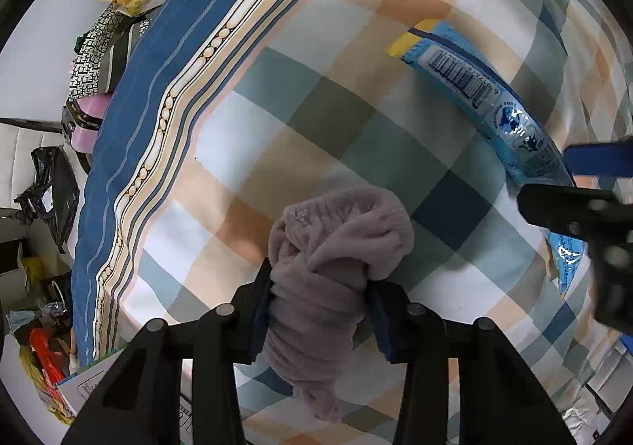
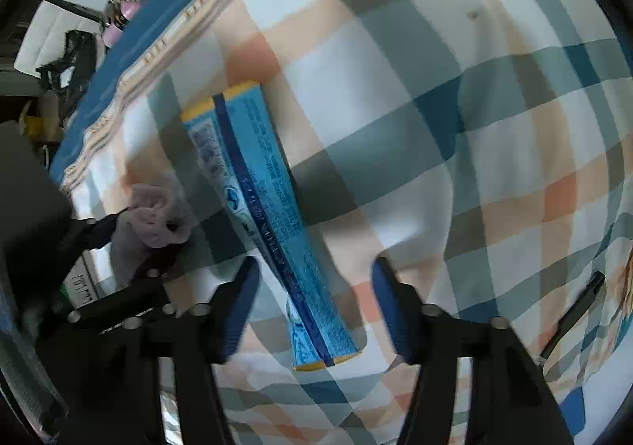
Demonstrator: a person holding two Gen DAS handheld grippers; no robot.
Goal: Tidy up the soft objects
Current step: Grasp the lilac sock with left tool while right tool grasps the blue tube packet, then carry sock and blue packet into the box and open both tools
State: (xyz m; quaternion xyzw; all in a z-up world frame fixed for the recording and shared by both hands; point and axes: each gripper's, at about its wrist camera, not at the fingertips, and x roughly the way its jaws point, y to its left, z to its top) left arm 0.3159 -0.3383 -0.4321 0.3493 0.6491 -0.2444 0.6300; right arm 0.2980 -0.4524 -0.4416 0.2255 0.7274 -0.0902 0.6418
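Observation:
My left gripper (image 1: pixel 318 283) is shut on a fuzzy mauve sock bundle (image 1: pixel 332 247), held over the checked bedspread (image 1: pixel 277 120). The same bundle shows at the left of the right wrist view (image 2: pixel 154 219), with the left gripper around it. A long blue plastic packet (image 2: pixel 273 215) with yellow ends lies on the bedspread. My right gripper (image 2: pixel 314 279) is open and straddles the packet's near half, fingers apart on either side. The packet also shows at the right of the left wrist view (image 1: pixel 486 97), with the right gripper (image 1: pixel 581 184) over it.
A blue striped blanket border (image 1: pixel 158 97) runs along the bed's left edge. Beyond it lie bags, a patterned pouch (image 1: pixel 95 53) and clutter on the floor (image 1: pixel 39 346). A dark pen-like object (image 2: pixel 573 310) lies on the bedspread at the right.

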